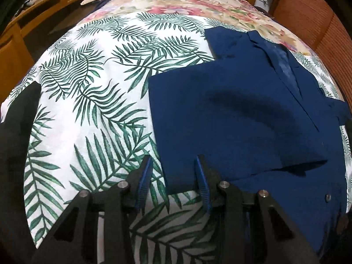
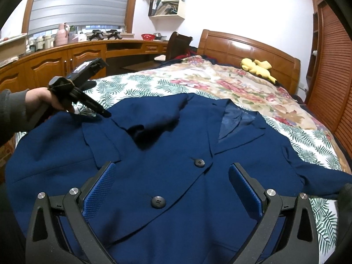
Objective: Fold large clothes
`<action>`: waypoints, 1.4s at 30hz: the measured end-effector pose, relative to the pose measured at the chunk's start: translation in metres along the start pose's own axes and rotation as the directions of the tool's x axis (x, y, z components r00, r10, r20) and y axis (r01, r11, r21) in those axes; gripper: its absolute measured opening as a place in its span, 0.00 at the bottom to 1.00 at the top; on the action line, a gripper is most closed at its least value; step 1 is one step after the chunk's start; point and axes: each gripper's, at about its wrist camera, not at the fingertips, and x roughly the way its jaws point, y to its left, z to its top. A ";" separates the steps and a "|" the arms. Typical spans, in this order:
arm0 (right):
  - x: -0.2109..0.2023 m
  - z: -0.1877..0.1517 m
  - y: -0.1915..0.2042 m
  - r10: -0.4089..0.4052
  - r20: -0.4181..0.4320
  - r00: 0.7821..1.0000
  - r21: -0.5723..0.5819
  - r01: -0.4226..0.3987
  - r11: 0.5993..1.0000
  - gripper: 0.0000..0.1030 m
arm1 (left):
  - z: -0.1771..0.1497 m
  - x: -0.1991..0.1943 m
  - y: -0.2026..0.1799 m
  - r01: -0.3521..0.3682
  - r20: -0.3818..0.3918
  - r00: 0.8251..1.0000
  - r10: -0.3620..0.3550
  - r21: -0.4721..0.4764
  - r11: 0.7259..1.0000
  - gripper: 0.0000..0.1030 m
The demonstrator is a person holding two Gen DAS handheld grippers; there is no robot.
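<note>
A navy blue blazer [image 2: 167, 145] lies face up on the bed, buttoned, collar toward the headboard. Its left sleeve is folded over the chest. In the left wrist view the blazer [image 1: 242, 121] fills the right half. My left gripper [image 1: 173, 165] is open and empty, hovering over the blazer's left edge; it also shows in the right wrist view [image 2: 103, 112], held by a hand over the blazer's left side. My right gripper [image 2: 171, 171] is wide open and empty, above the lower front of the blazer near its two buttons [image 2: 158, 202].
The bed has a palm-leaf sheet [image 1: 88, 88] and a floral cover [image 2: 220, 81]. A yellow plush toy [image 2: 257, 66] lies by the wooden headboard [image 2: 242, 46]. Wooden cabinets [image 2: 66, 61] and a chair [image 2: 176, 44] stand at the left; a slatted wardrobe [image 2: 332, 66] at the right.
</note>
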 end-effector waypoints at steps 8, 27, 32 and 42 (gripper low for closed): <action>-0.005 0.001 -0.003 -0.007 0.006 1.000 0.005 0.007 1.000 1.00 | 0.005 -0.033 -0.026 -0.028 0.105 0.994 0.019 0.084 0.996 0.00; -0.059 0.002 -0.041 -0.098 0.072 0.993 0.098 0.091 0.991 1.00 | -0.025 -0.189 -0.194 -0.024 0.378 0.919 -0.109 0.331 0.943 0.00; -0.065 -0.004 -0.041 -0.107 0.067 0.992 0.097 0.100 0.990 1.00 | -0.043 -0.191 -0.200 0.010 0.359 0.924 -0.132 0.322 0.947 0.00; -0.056 -0.003 -0.033 -0.082 0.053 0.995 0.103 0.077 0.992 1.00 | -0.085 -0.203 -0.191 -0.027 0.420 0.901 -0.105 0.296 0.955 0.18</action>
